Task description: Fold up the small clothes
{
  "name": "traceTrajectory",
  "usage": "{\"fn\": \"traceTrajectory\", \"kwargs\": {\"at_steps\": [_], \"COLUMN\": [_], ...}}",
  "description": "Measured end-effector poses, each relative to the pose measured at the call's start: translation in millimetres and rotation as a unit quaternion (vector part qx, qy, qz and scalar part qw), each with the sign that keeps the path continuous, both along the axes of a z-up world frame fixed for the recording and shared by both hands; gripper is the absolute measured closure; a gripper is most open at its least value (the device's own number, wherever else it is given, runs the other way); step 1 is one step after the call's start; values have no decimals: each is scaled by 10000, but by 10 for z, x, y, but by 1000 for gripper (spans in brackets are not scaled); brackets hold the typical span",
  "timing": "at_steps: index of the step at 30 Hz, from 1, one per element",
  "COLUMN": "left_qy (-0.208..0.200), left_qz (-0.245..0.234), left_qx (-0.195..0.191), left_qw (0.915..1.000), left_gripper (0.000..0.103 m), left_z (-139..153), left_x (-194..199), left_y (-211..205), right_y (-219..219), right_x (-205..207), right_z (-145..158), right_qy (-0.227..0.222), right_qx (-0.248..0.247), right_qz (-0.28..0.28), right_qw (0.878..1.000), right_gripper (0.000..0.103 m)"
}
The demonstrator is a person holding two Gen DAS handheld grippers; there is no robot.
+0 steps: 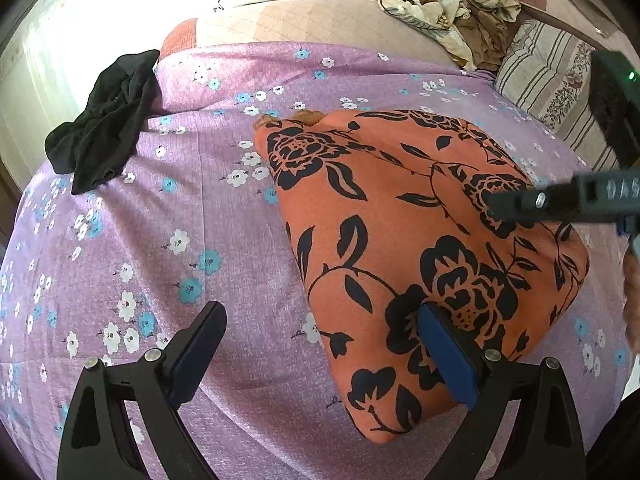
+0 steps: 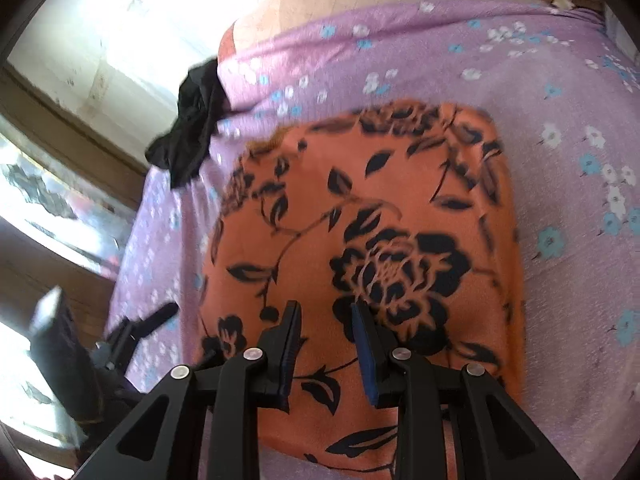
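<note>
An orange garment with a black floral print (image 1: 420, 240) lies folded into a flat, roughly rectangular packet on the lilac flowered bedsheet (image 1: 168, 240). In the left wrist view its long axis runs from near the camera away toward the far left. A crumpled black garment (image 1: 108, 124) sits well apart at the sheet's far left edge; a cream patterned heap (image 1: 448, 4) and a striped pillow (image 1: 556, 80) lie beyond. The left gripper (image 1: 320, 360) stands wide open, one pad over the packet's near corner, holding nothing. The right gripper (image 2: 326, 344) is narrowly parted above the packet, nothing between.

Orange floral garment (image 1: 400, 216): smooth matt cloth; lilac bedsheet (image 1: 224, 208): faintly sheeny woven cloth; black garment (image 1: 108, 120): matt cloth.
</note>
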State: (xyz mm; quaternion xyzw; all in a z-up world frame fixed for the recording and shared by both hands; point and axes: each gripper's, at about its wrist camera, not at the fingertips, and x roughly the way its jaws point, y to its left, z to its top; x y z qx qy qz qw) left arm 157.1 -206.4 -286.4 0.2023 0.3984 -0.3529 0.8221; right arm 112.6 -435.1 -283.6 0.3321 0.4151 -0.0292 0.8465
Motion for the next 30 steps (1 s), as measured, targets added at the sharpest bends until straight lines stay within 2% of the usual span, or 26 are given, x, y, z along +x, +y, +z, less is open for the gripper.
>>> {"fn": "traceTrajectory", "kwargs": {"at_steps": [3, 5, 7, 12, 15, 19, 21, 22, 26, 30], "left_qy": [-80, -113, -127, -153, -174, -226, -273, -299, -364, -380], "left_qz": [-21, -34, -37, -38, -51, -60, -60, -61, -50, -29], "left_qx": [30, 42, 52, 54, 64, 73, 80, 86, 90, 78], "left_qw": [10000, 9999, 9999, 9999, 9998, 9997, 9996, 9995, 9993, 9992], "left_gripper": [6, 6, 6, 6, 6, 6, 6, 6, 6, 6], "left_z": [4, 8, 6, 17, 23, 36, 46, 49, 59, 60], "left_x": [-17, -24, -25, -27, -29, -32, -41, -47, -57, -54], "left_y": [-11, -17, -19, -20, -25, -48, -62, -71, -99, -134], "right_y": [-116, -188, -218, -197, -228, -364, -438, -477, -504, -403], "right_x": [-55, -34, -6, 6, -30, -159, -219, -252, -347, -264], "right_z": [20, -90, -168, -112, -47, 44, 56, 65, 181, 144], "right_qy": [-53, 148, 201, 186, 51, -232, -312, -368, -701, -622], "right_qx": [-33, 80, 166, 81, 94, 92, 156, 160, -59, -160], "right_qz": [-286, -404, -446, -407, -432, -728, -920, -1041, -1215, -902], "right_qw": [9996, 9990, 9987, 9990, 9990, 9970, 9952, 9938, 9901, 9939], "right_gripper": [73, 73, 73, 73, 73, 72, 54, 35, 34, 34]}}
